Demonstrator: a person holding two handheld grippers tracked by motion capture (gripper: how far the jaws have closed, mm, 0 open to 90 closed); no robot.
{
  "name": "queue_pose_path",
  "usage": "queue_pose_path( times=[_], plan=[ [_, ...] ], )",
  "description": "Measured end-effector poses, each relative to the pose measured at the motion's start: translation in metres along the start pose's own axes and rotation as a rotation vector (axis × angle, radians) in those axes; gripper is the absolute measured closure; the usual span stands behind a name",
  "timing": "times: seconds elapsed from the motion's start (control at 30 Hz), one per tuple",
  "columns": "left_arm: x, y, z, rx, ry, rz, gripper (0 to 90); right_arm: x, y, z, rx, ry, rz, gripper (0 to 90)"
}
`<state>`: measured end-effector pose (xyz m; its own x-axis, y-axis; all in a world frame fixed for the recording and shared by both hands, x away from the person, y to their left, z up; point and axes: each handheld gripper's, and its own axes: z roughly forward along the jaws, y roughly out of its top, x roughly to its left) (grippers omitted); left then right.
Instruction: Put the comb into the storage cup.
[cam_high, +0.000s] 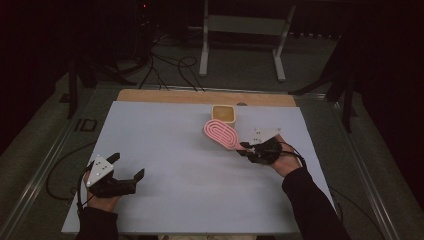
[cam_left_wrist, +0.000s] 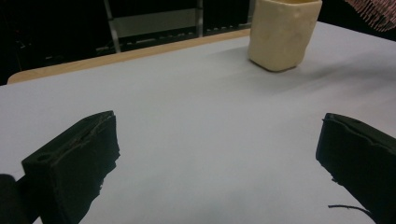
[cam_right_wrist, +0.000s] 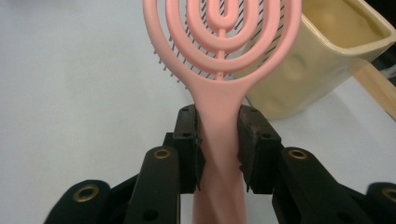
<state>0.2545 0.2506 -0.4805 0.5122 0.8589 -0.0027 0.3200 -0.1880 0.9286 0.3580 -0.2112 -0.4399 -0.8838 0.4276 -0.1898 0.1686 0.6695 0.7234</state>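
Note:
A pink hairbrush (cam_high: 220, 133) with a looped, open head is held above the white table. My right gripper (cam_high: 245, 148) is shut on its handle, and the right gripper view shows both pads pressed against the pink handle (cam_right_wrist: 219, 140). The brush head (cam_right_wrist: 222, 32) reaches toward a pale yellow cup (cam_high: 223, 114) standing upright near the far edge; the cup (cam_right_wrist: 327, 56) is just behind the brush. My left gripper (cam_high: 127, 167) rests at the near left of the table, open, with nothing between its jaws. The cup (cam_left_wrist: 283, 32) stands far ahead of it.
A white sheet (cam_high: 165, 170) covers the table, with a wooden strip (cam_high: 165, 95) bare along the far edge. Cables (cam_high: 170, 70) and a white metal stand (cam_high: 240, 30) lie on the floor beyond the table.

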Motion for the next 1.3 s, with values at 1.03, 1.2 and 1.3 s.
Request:
queue_pose_path(
  times=[1.03, 1.2, 1.3],
  plan=[
    [0.000, 0.000, 0.003, 0.023, 0.004, -0.010, 0.0, 0.027, -0.002, -0.005, -0.149, -0.094, 0.114, 70.5],
    [0.000, 0.000, 0.003, 0.022, -0.001, -0.019, 0.0, 0.031, -0.002, -0.006, -0.176, -0.096, 0.124, 70.5],
    [0.000, 0.001, 0.003, 0.024, -0.002, -0.021, 0.0, 0.032, -0.002, -0.006, -0.185, -0.097, 0.128, 70.5]
  ],
)
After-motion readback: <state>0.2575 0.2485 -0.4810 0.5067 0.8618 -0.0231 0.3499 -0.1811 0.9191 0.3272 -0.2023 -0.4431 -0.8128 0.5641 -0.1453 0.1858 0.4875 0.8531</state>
